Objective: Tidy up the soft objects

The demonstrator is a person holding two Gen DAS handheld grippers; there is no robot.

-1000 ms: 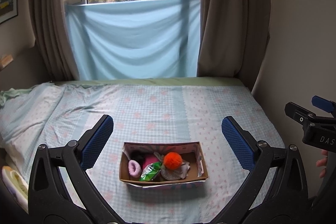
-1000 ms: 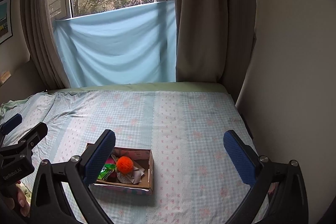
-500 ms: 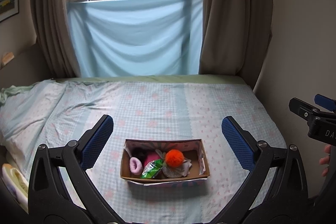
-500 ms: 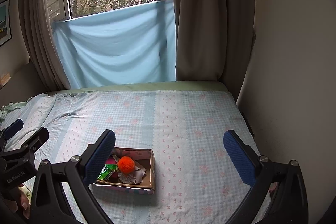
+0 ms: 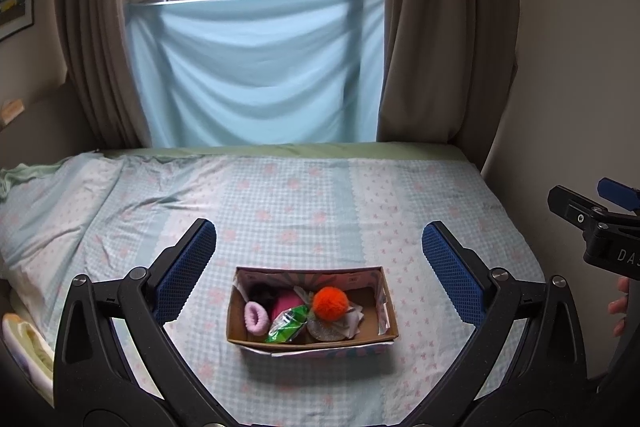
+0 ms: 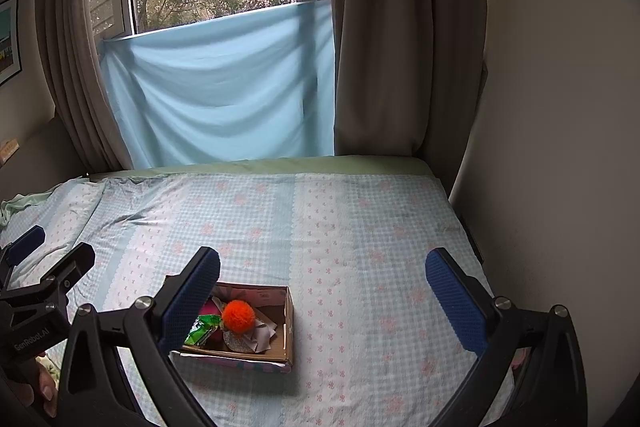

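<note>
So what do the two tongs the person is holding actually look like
Both are alike: black plastic frames with triangular cut-outs, silver screw heads at the joints, and blue, finely textured pads on the fingertips. The left tongs carry white lettering on the side, partly readable as "GenRobot.AI" in the right wrist view. The right tongs show a white "DA", cut off at the frame edge. No sleeves are visible.

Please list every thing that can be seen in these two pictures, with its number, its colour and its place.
cardboard box: 1, brown, on the bed
pompom: 1, orange, in the box
scrunchie: 1, lilac, box left end
packet: 1, green, in the box
bed sheet: 1, pale blue checked, covering the bed
hanging cloth: 1, light blue, under the window
curtains: 2, grey-brown, beside the window
left gripper: 1, black, blue pads, jaws open
right gripper: 1, same, jaws open
</note>
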